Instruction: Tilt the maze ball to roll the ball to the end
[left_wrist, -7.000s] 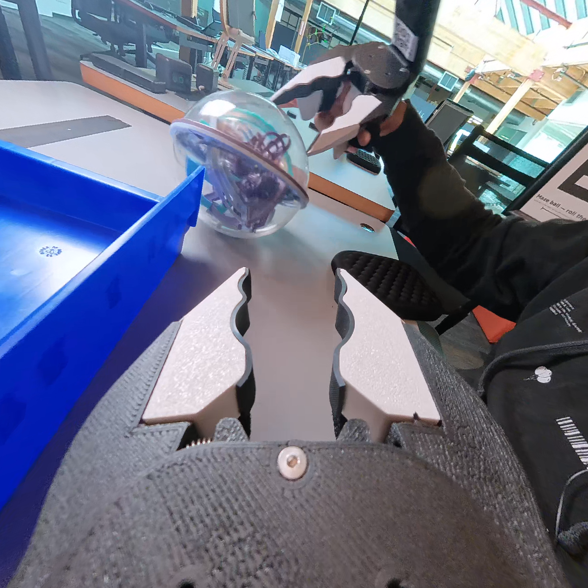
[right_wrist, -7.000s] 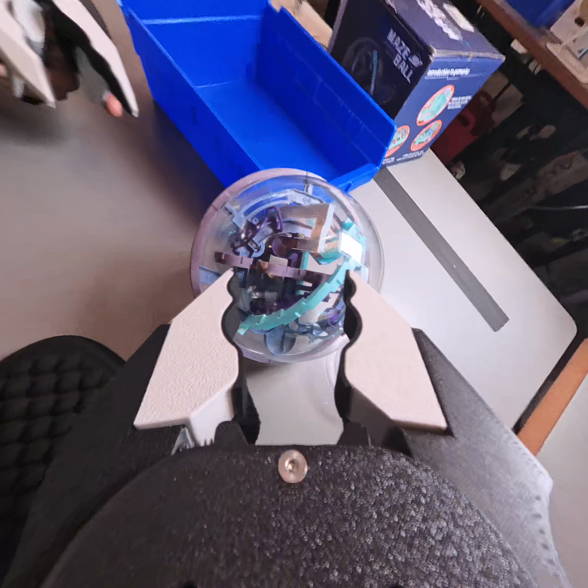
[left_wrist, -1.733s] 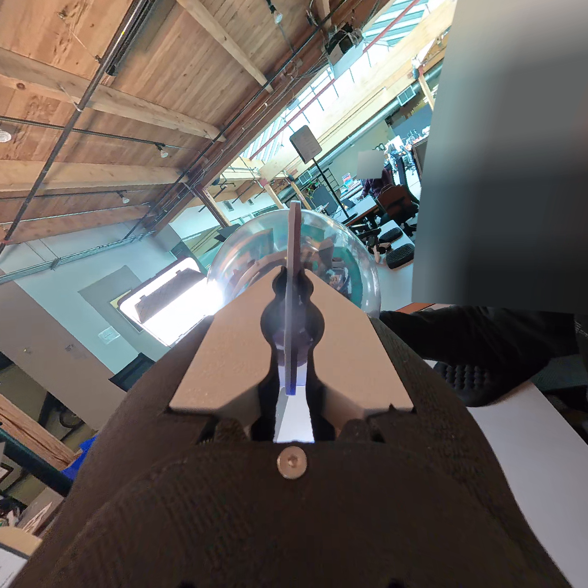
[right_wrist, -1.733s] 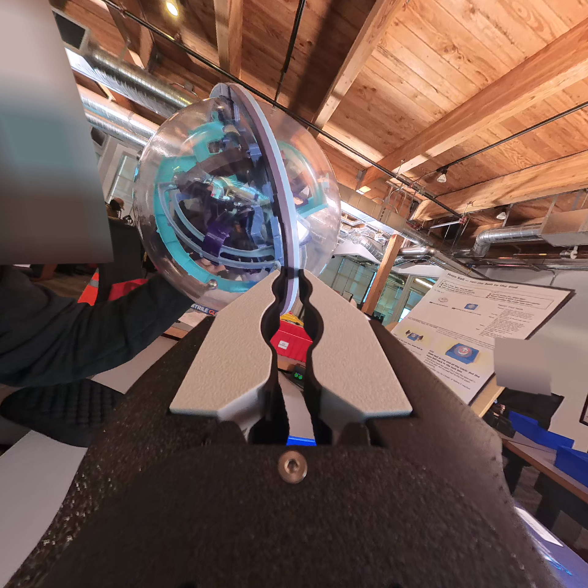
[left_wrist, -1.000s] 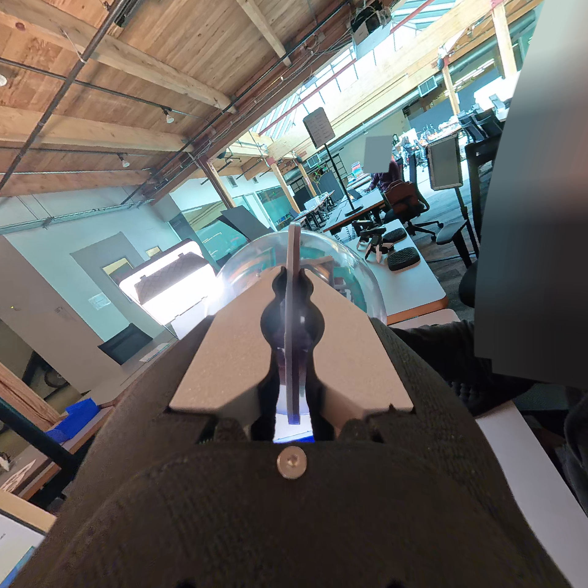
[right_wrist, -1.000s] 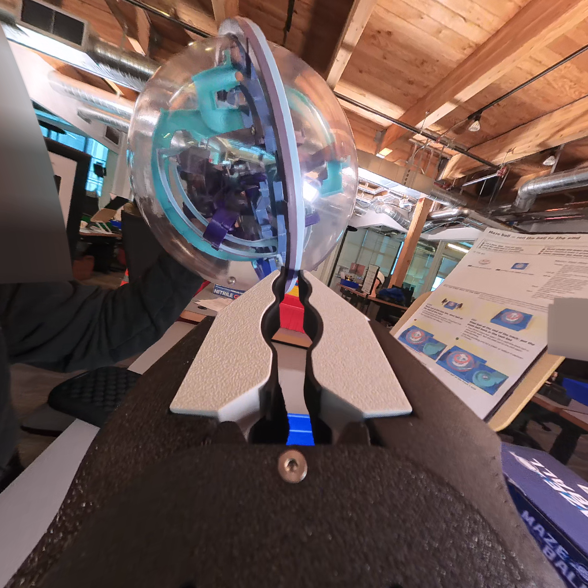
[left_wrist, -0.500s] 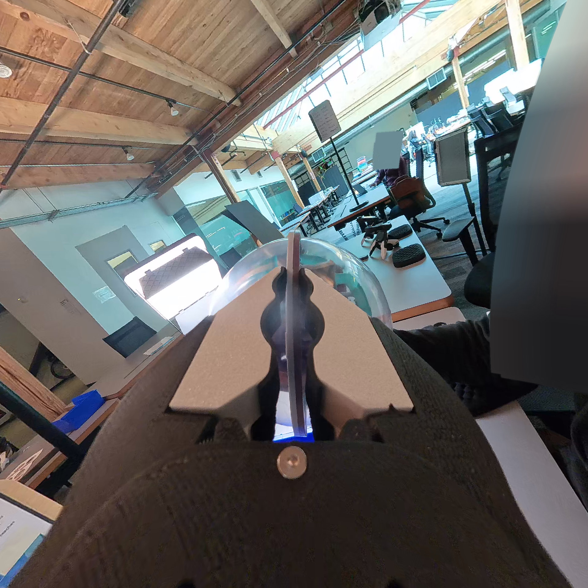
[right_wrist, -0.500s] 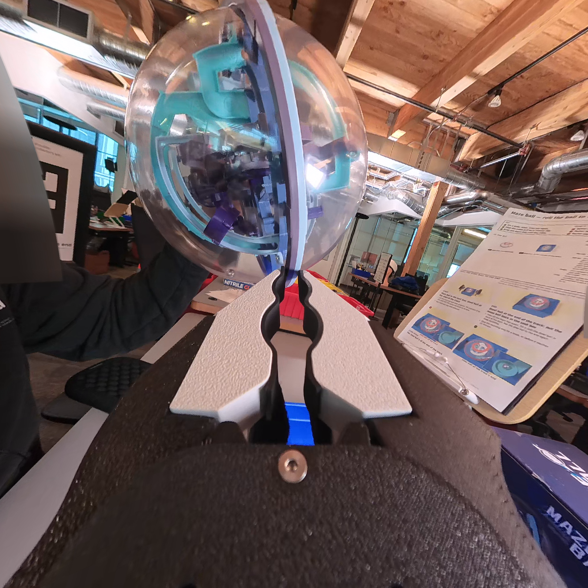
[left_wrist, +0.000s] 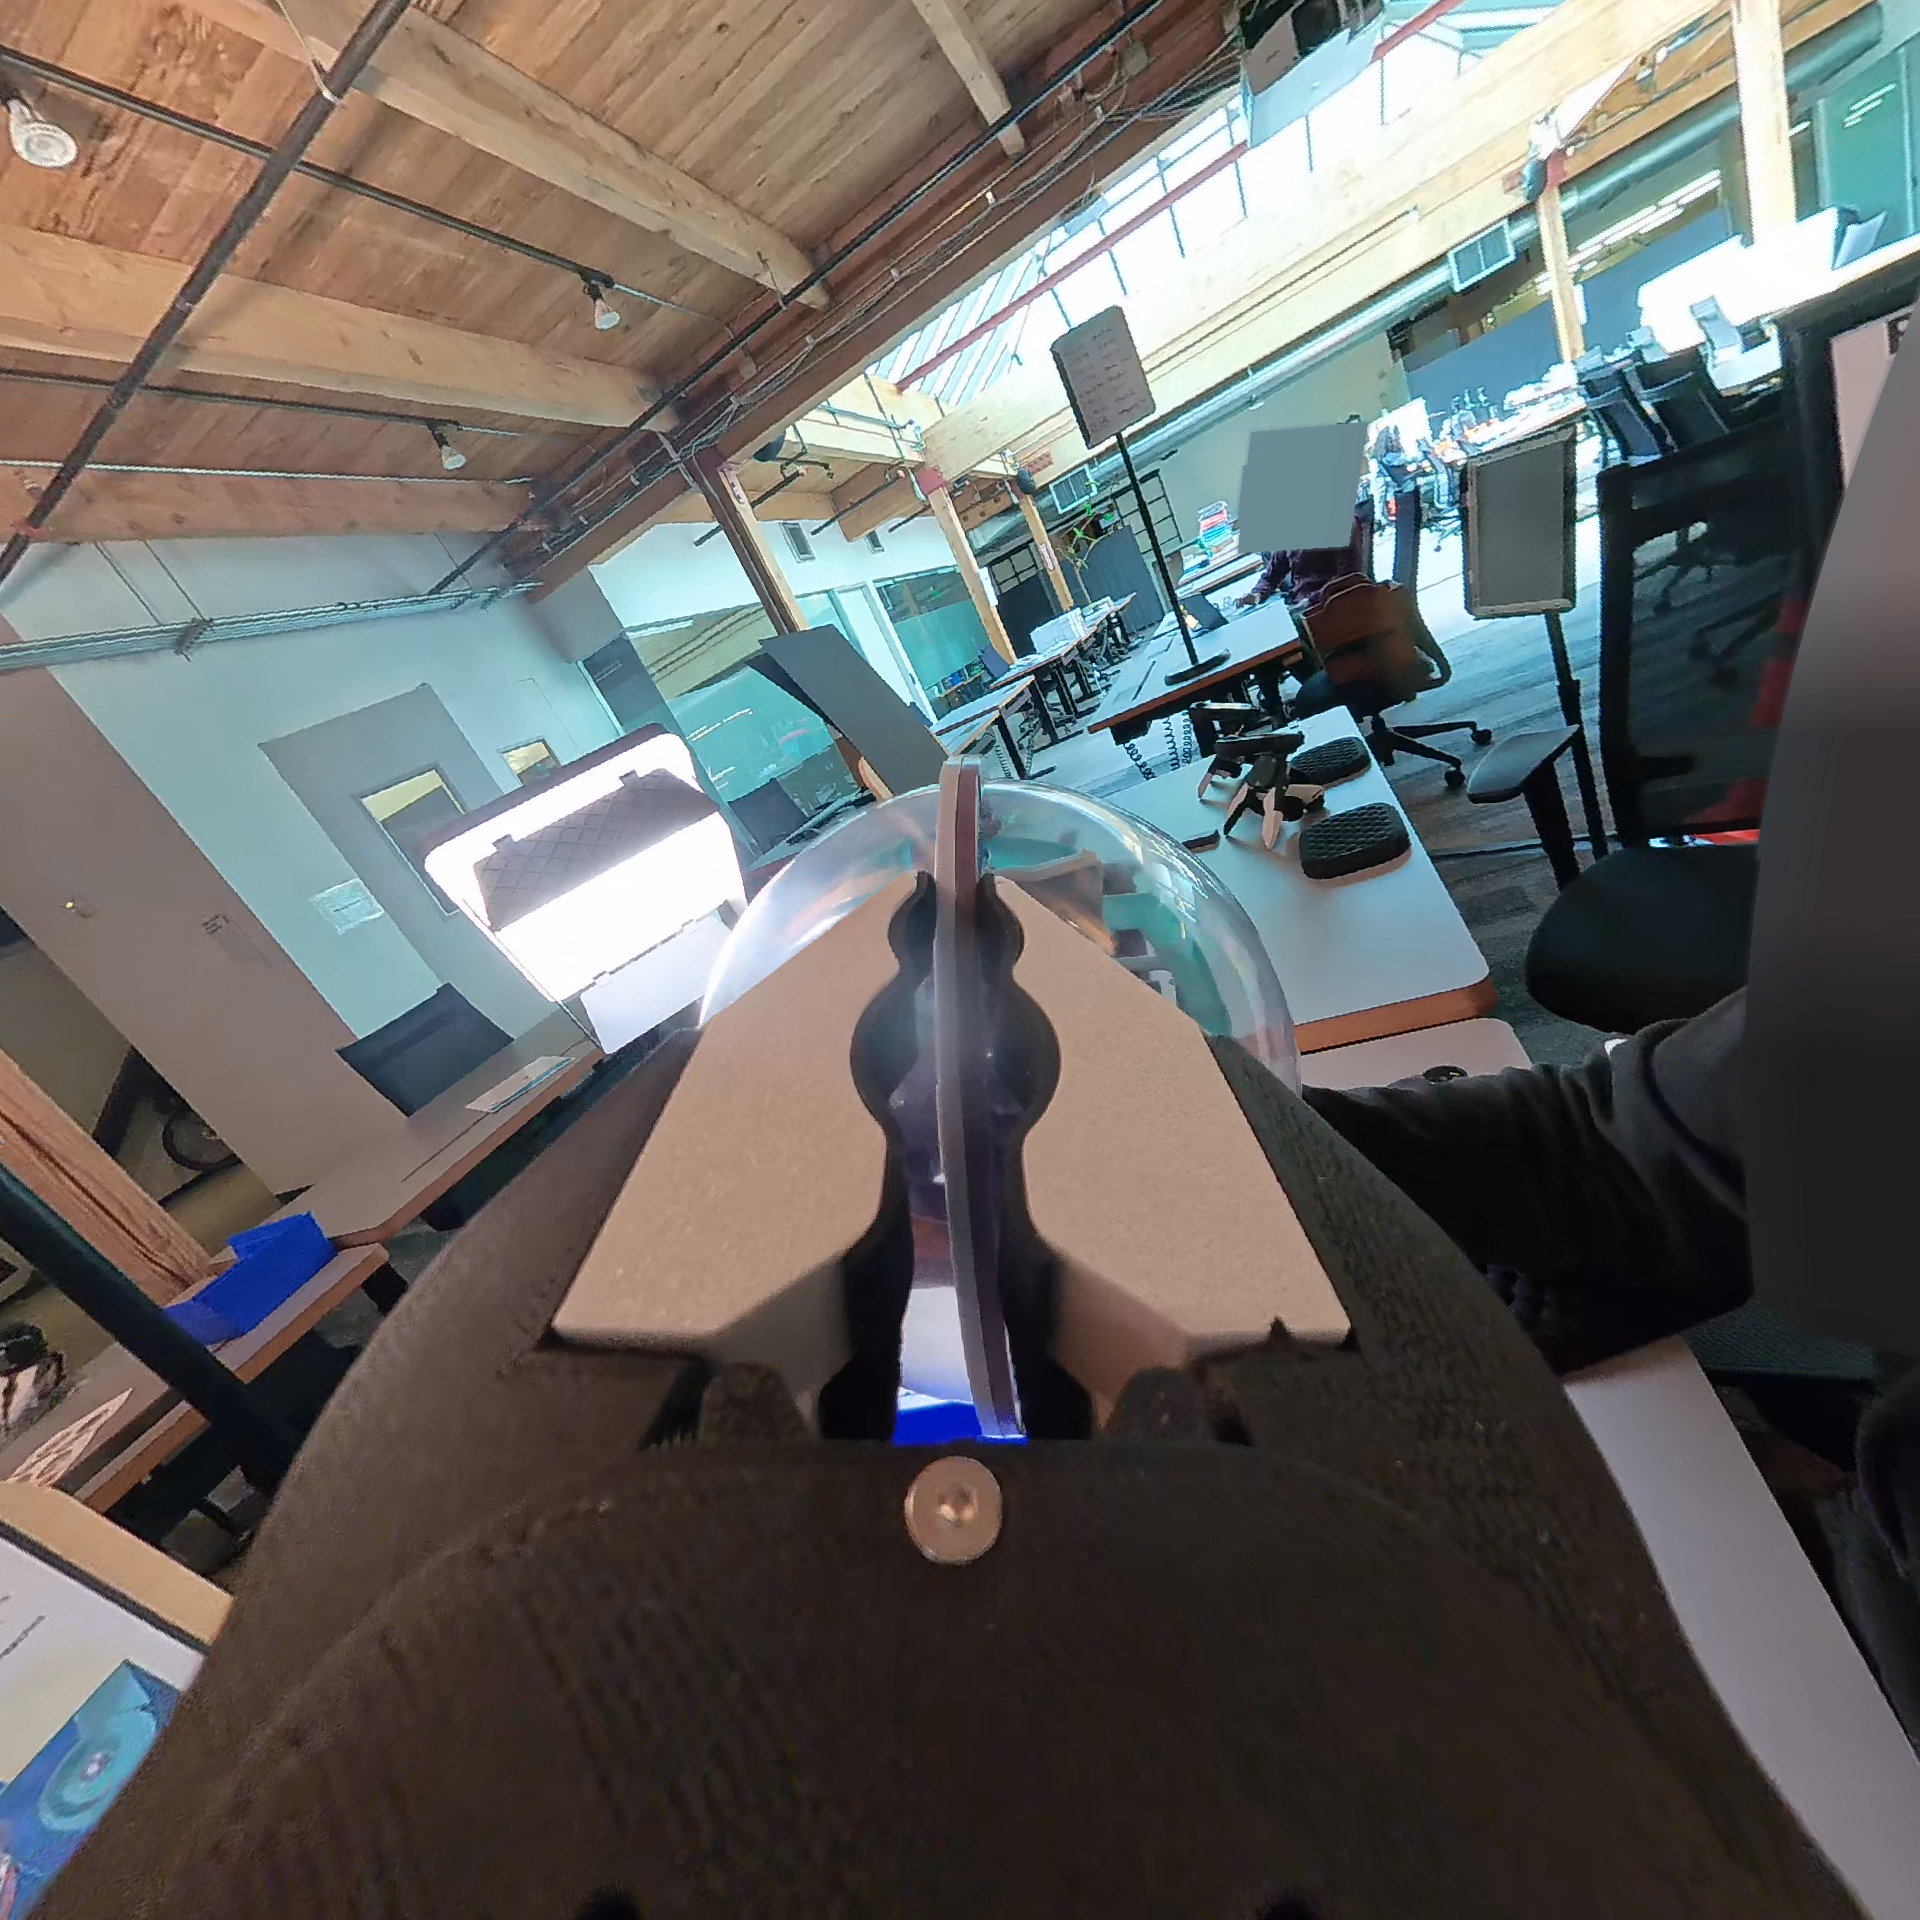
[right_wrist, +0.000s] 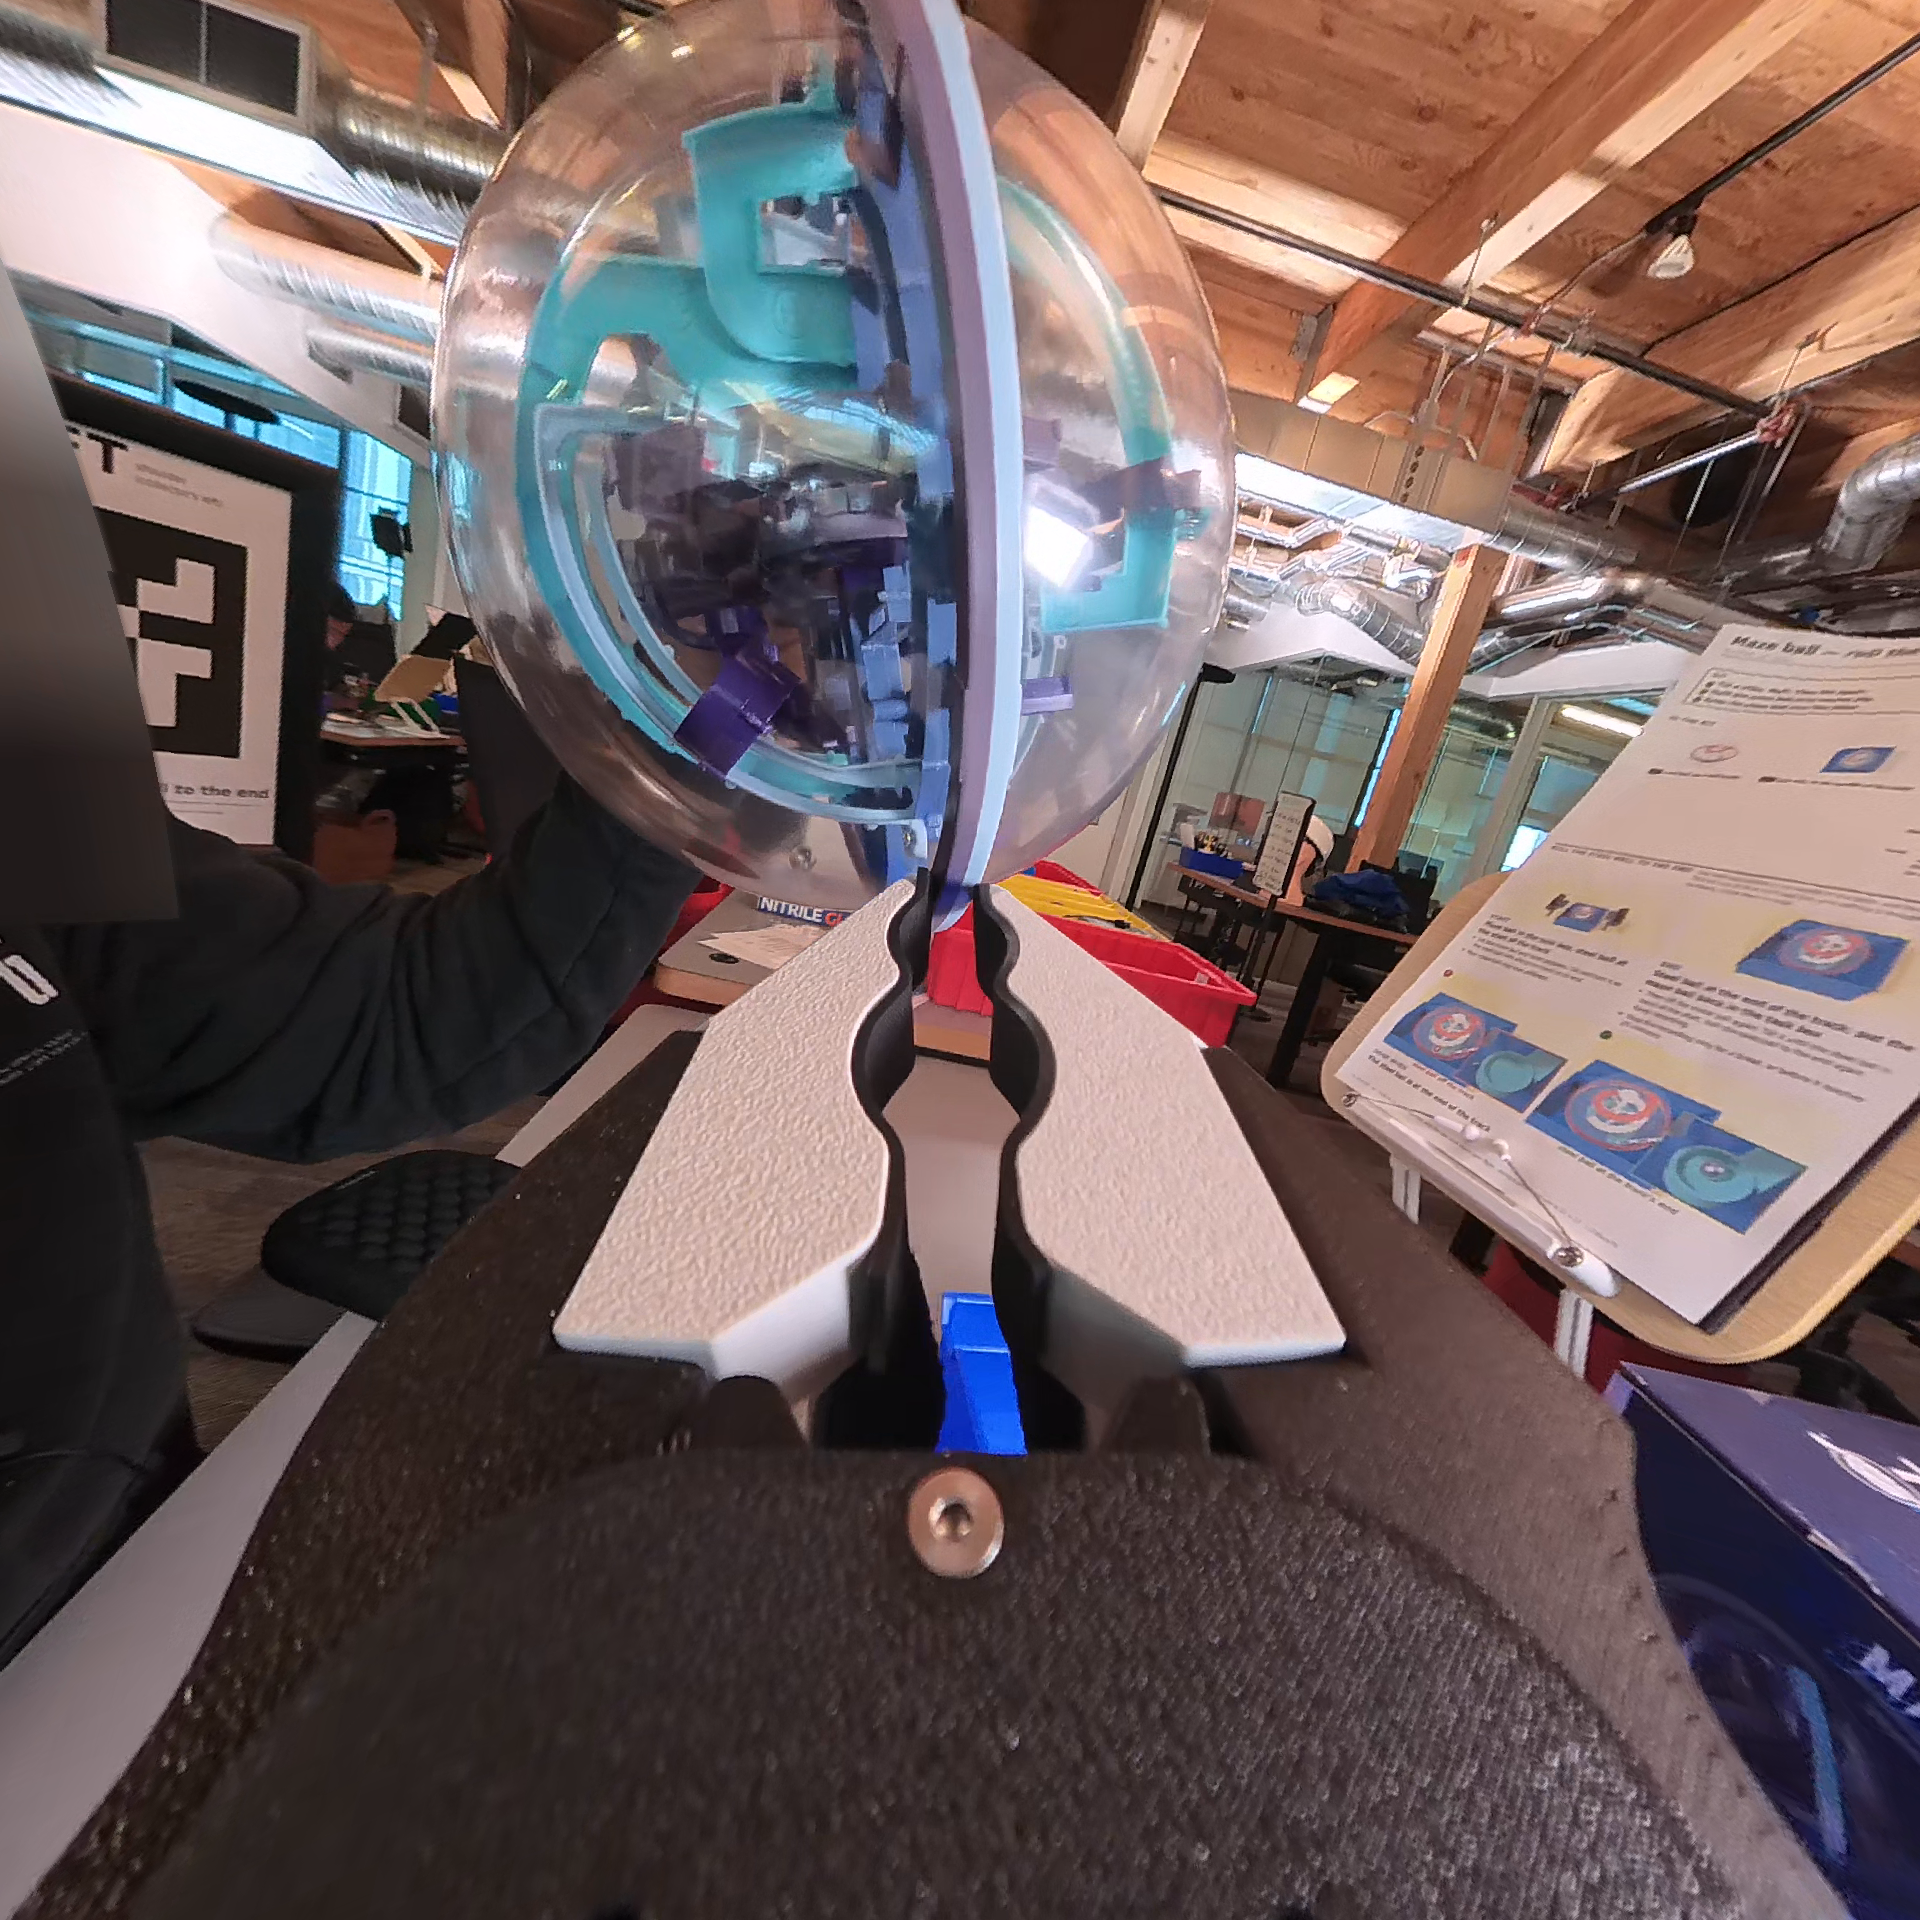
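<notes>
Both the left tool (left_wrist: 956, 894) and right tool (right_wrist: 948, 896) pinched the maze ball (right_wrist: 831, 447) by its thin rim at 12 o'clock, so a sharp tilt risked slipping it free.

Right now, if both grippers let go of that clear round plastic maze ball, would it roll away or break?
The clear plastic maze ball is round, so it would probably roll. Its smooth shell looks slippery; the right gripper and left gripper pinch only its thin rim. Thin teal tracks inside might crack.

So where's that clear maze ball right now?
The maze ball is up in the air, not on the desk: both the right gripper and the left gripper pinch its flat middle rim, which stands upright between their fingertips.
</notes>
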